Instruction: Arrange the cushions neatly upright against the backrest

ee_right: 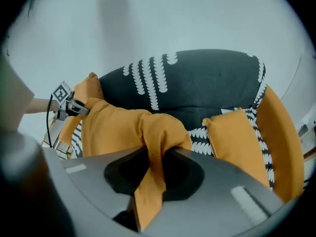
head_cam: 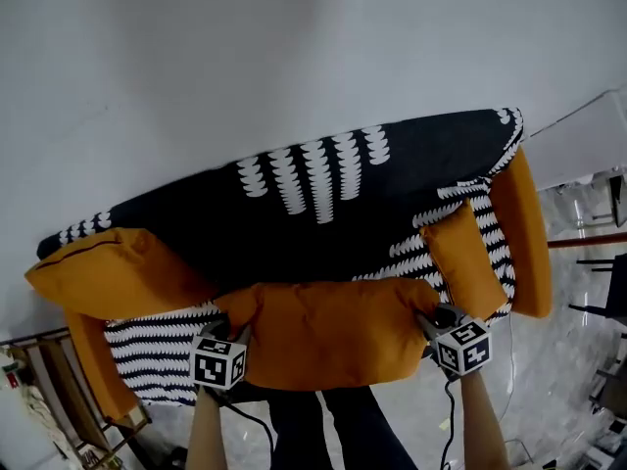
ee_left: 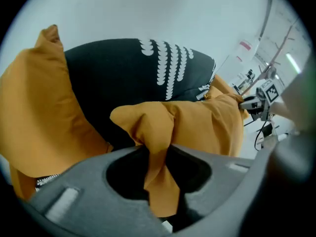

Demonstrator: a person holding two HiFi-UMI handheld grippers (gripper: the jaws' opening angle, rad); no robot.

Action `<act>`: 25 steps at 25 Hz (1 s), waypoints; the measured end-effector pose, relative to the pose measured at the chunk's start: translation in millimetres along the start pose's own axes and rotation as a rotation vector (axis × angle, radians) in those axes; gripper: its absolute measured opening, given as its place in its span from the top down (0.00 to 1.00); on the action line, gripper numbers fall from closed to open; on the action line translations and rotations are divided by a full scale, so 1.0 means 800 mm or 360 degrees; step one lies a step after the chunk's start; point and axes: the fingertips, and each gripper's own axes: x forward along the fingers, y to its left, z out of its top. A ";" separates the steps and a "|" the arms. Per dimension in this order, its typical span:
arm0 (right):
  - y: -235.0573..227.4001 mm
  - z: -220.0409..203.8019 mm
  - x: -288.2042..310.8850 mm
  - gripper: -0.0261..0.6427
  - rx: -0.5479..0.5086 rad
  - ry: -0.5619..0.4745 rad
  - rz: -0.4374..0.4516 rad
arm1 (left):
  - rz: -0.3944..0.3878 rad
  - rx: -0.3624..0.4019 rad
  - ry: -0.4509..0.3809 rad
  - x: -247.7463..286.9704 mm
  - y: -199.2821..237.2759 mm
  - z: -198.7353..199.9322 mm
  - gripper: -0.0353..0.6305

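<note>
The middle cushion [head_cam: 328, 333] sits low in the centre of the head view, held over the sofa [head_cam: 323, 213] and stretched between both grippers. The left gripper [head_cam: 233, 333] is clamped on its left corner and the right gripper [head_cam: 431, 323] on its right corner, with orange cloth pinched between each pair of jaws. The left cushion [head_cam: 118, 272] lies at the frame's left. The right cushion [head_cam: 465, 258] leans at the right, beside the armrest [head_cam: 524, 233].
</note>
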 end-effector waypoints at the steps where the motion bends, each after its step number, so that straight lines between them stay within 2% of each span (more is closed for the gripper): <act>1: 0.007 0.013 -0.008 0.83 -0.0024 -0.0023 -0.0006 | 0.0011 -0.0017 -0.0028 -0.014 0.003 0.001 0.78; 4: 0.015 0.054 -0.024 0.83 -0.0103 -0.0097 -0.0026 | 0.0038 -0.0048 -0.0122 -0.043 0.012 0.018 0.78; 13: 0.018 0.193 -0.047 0.83 -0.0370 -0.0300 -0.0091 | 0.0146 -0.0010 -0.0405 -0.109 0.055 0.114 0.77; 21: 0.018 0.304 -0.041 0.82 -0.0657 -0.0418 -0.0111 | 0.0254 0.0044 -0.0562 -0.138 0.092 0.166 0.76; 25: 0.015 0.350 -0.040 0.82 -0.0743 -0.0500 -0.0162 | 0.0330 0.0101 -0.0607 -0.142 0.104 0.189 0.76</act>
